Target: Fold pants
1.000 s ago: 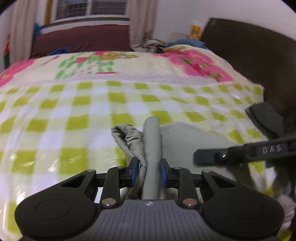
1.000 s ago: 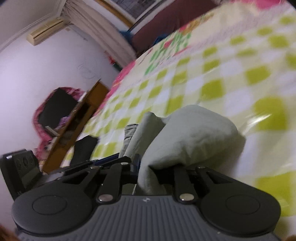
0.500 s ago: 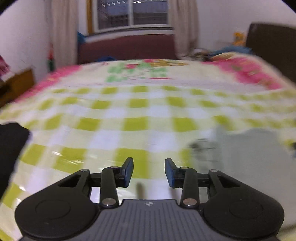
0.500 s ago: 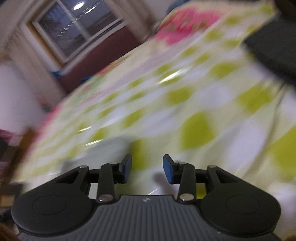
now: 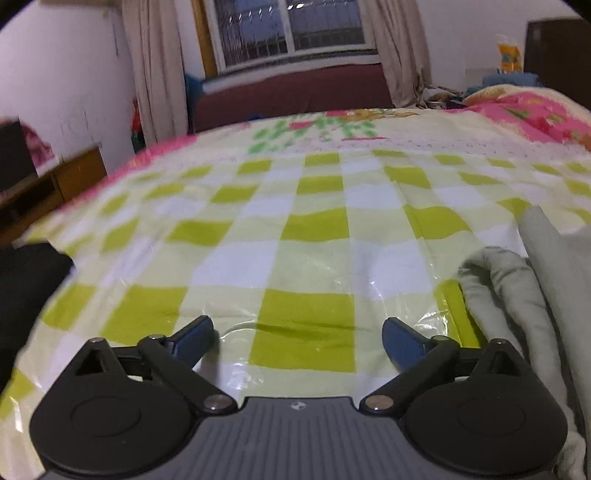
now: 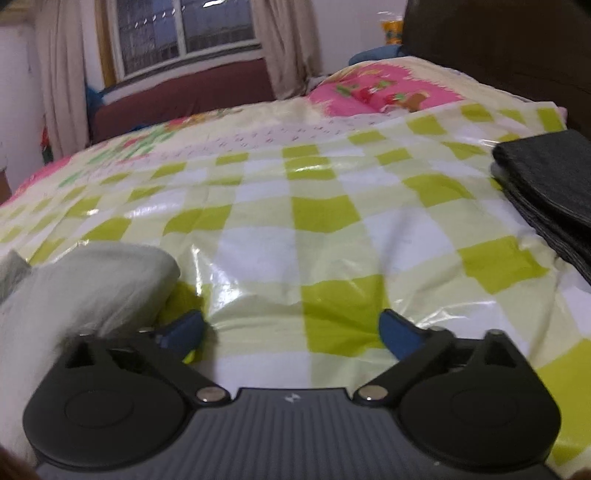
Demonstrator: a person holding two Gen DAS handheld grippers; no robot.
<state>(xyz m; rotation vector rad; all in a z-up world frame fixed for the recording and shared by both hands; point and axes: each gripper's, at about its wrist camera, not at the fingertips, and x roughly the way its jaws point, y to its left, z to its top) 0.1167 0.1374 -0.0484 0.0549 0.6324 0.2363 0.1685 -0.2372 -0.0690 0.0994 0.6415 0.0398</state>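
Note:
The pale grey-green pants [image 5: 532, 295] lie folded in a bundle on the green-and-white checked bed cover [image 5: 314, 229]. They fill the right edge of the left wrist view, beside my left gripper [image 5: 298, 338]. Its jaws are opening wide, with only bed cover between them. In the right wrist view the same pants [image 6: 85, 288] lie at lower left, next to the left finger of my right gripper [image 6: 291, 330]. Those jaws are also opening wide and hold nothing.
A folded black garment [image 6: 546, 184] lies at the right side of the bed. More dark cloth [image 5: 26, 280] sits at the bed's left edge. A dark headboard [image 6: 498, 44] stands at the right, a window [image 5: 288, 29] with curtains and a maroon couch behind the bed.
Both grippers were shut on the pants a second ago. They have let go and spread wide, the left swinging off to the left of the bundle, the right to its right.

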